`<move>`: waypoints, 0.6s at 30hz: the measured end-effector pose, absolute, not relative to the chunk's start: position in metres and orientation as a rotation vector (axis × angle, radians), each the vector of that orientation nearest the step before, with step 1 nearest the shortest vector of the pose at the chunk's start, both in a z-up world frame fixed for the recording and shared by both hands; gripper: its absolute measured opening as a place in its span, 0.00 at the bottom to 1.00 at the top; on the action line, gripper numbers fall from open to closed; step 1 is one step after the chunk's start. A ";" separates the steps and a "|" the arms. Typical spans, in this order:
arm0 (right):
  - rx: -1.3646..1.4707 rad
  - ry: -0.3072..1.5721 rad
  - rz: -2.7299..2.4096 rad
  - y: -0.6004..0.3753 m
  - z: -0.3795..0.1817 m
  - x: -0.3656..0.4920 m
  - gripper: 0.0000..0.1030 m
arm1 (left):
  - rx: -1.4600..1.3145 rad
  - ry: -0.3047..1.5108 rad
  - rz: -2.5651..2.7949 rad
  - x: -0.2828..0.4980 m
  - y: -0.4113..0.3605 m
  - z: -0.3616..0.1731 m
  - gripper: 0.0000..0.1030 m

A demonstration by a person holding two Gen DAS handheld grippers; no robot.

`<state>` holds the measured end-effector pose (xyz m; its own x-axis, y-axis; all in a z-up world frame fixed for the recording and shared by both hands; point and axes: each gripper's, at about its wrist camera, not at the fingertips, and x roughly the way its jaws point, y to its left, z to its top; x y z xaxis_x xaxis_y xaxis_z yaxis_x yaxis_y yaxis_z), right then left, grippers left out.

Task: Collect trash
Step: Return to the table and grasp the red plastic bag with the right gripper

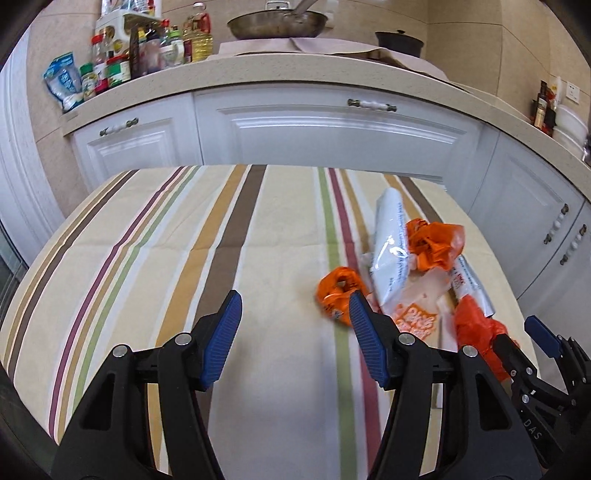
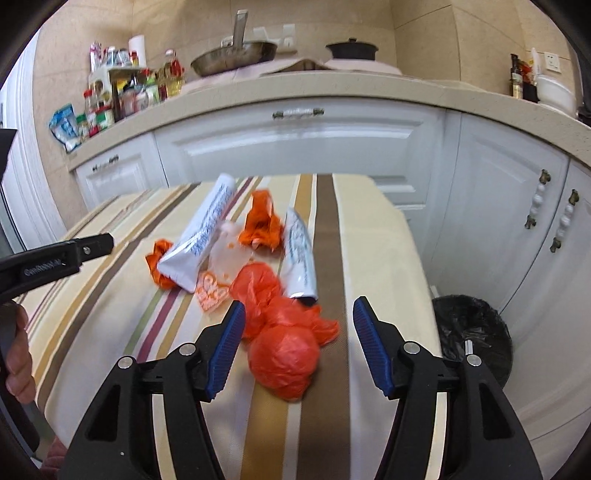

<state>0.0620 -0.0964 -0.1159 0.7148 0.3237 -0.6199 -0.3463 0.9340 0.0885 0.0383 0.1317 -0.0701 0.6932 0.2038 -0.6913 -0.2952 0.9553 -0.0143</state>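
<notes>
Trash lies on the striped tablecloth (image 2: 373,236): a red-orange plastic bag (image 2: 284,354), two white tubes (image 2: 201,232) (image 2: 301,258), a crumpled orange wrapper (image 2: 262,221), a smaller orange scrap (image 2: 159,266) and a clear printed film (image 2: 212,288). My right gripper (image 2: 299,304) is open and low over the table. The red-orange bag sits between its blue pads, which do not press on it. My left gripper (image 1: 294,297) is open and empty. The small orange scrap (image 1: 338,291) lies just beyond its right finger. A white tube (image 1: 391,251) and the bag (image 1: 476,325) lie further right.
A bin with a black liner (image 2: 476,332) stands on the floor right of the table. White cabinets (image 1: 332,136) and a counter with bottles (image 1: 147,48), a pan (image 1: 277,22) and a dark pot (image 1: 399,40) lie behind. A hand (image 2: 18,354) shows at the left edge.
</notes>
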 end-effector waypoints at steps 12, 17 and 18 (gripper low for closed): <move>-0.038 0.744 0.391 -0.089 -0.127 0.065 0.39 | -0.153 0.779 0.275 0.034 0.139 -0.084 0.57; -0.026 0.730 0.405 -0.090 -0.125 0.061 0.36 | -0.144 0.791 0.269 0.035 0.133 -0.087 0.57; -0.023 0.725 0.407 -0.091 -0.124 0.059 0.36 | -0.141 0.794 0.266 0.035 0.131 -0.088 0.57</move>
